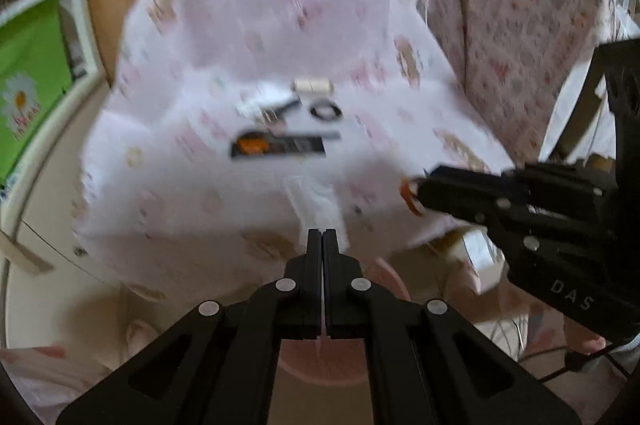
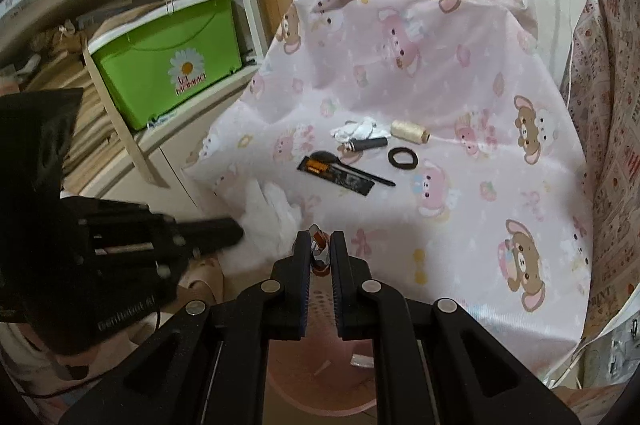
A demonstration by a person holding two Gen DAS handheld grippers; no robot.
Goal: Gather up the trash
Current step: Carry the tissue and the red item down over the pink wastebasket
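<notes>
Black fingers of the left gripper (image 1: 322, 239) fill the bottom of the left wrist view, pressed together on a white, crumpled tissue-like piece (image 1: 316, 205) that trails from the tips over the edge of the pink patterned cloth (image 1: 260, 25). Below them sits a pink bin (image 1: 320, 365). The view is blurred, so how much of the tissue is caught cannot be told.

From the right wrist, the right gripper (image 2: 320, 249) pinches a small orange-and-white wrapper (image 2: 320, 245) — fingers narrowed on it, directly above the same pink bin (image 2: 320, 377). Further back on the cloth lie a black packet (image 2: 338, 175), a hair tie (image 2: 402, 158), a thread spool (image 2: 408, 131) and a white scrap (image 2: 356, 129).

To drop well, I would bring each tip over the bin's mouth before opening — the tissue may snag on the cloth edge.
</notes>
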